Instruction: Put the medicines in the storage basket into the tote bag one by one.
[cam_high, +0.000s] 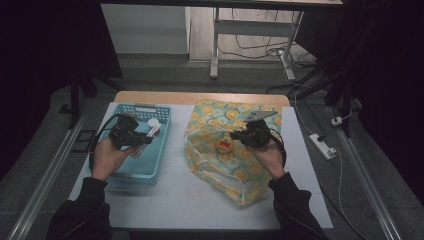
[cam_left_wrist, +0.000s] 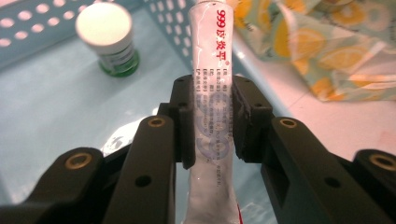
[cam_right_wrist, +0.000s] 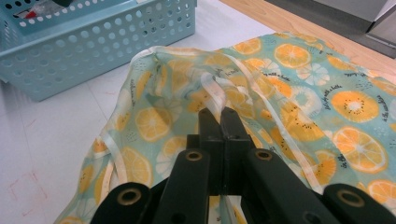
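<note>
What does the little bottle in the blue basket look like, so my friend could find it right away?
Look at the blue basket on the left side of the table. On its floor stands a small green bottle with a round white cap, upright, beside the left gripper. The other thing there, a long flat white tube with red print, is pinched in that gripper, so the short round bottle stands out.

Dim, grainy high view with black surroundings; gripper views brighter, overhead glare on the glossy white ointment tube (cam_left_wrist: 210, 93) between the jaws.
</note>
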